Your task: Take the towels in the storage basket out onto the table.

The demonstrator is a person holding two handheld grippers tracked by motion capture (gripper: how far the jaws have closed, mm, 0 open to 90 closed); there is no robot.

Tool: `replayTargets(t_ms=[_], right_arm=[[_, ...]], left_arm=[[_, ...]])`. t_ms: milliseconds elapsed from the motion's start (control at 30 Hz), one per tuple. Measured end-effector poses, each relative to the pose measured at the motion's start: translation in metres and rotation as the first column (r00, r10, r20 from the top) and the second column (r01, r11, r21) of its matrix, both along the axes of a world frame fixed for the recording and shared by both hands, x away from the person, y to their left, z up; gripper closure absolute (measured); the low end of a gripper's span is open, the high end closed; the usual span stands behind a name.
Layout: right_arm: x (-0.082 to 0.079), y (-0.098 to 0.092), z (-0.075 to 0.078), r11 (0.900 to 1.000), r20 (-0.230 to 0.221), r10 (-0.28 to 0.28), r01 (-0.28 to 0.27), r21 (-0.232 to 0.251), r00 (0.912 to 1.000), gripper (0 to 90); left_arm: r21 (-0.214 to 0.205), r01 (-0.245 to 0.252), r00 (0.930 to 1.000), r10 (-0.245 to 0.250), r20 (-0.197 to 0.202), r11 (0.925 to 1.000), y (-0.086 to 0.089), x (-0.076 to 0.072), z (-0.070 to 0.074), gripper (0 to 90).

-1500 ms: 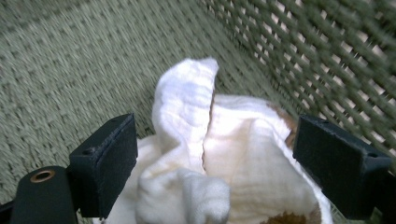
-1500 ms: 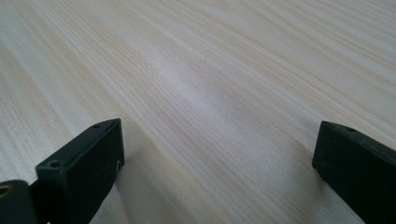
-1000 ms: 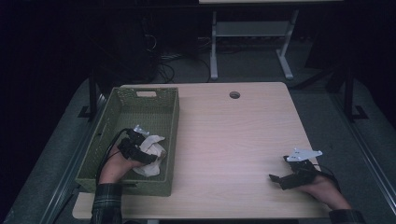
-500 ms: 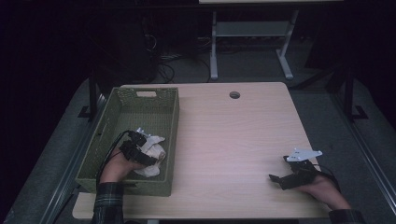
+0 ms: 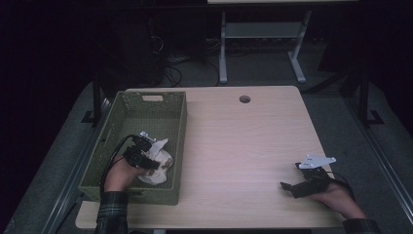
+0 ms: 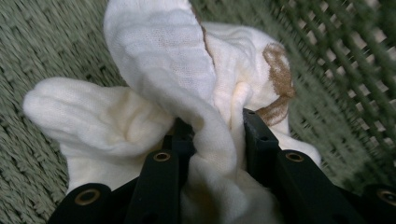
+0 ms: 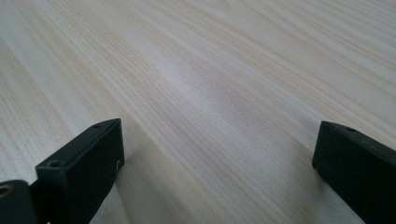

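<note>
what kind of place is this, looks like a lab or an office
Probably a lab or workshop set up for recording: a plain wooden desk with a cable hole, loose cables on the carpet behind, and a second workbench frame in the dark.

Count: 1 light wooden rectangular table (image 5: pixel 243 146) w/ 1 round cable hole (image 5: pixel 244 99) near its far edge, and 1 green woven plastic basket (image 5: pixel 178 126) on the table's left side. In the basket, near end: 1 crumpled white cloth w/ brown stains (image 5: pixel 158 161). 2 black two-jaw handheld grippers, 1 per hand: left gripper (image 5: pixel 146 156) in the basket, right gripper (image 5: pixel 287 187) at near right; also 1 white metal frame (image 5: pixel 263 34) on the floor beyond the table.
</note>
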State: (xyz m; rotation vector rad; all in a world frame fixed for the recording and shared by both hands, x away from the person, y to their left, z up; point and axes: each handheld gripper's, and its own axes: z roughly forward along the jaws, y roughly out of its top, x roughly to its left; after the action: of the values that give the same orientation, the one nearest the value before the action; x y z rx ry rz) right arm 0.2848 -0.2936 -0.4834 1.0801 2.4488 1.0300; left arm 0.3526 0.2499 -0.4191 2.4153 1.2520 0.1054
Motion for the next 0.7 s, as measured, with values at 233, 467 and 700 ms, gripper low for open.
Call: replayTargets(t_ms=[233, 467, 700], right_arm=[[0.000, 0.000, 0.000, 1.0000, 0.000, 0.000, 0.000, 0.000, 1.0000, 1.6], [0.000, 0.000, 0.000, 1.0000, 0.000, 0.000, 0.000, 0.001, 1.0000, 1.6], [0.000, 0.000, 0.000, 1.0000, 0.000, 0.000, 0.000, 0.000, 1.0000, 1.6]], left_arm=[[-0.089, -0.018, 0.9983, 0.023, 0.054, 0.9959, 0.008, -0.001, 0.011, 69.7], [-0.173, -0.033, 0.9900, 0.055, 0.130, 0.9844, 0.015, -0.004, 0.023, 69.7], [-0.256, -0.031, 0.9764, 0.084, 0.199, 0.9663, 0.021, -0.006, 0.034, 69.6]])
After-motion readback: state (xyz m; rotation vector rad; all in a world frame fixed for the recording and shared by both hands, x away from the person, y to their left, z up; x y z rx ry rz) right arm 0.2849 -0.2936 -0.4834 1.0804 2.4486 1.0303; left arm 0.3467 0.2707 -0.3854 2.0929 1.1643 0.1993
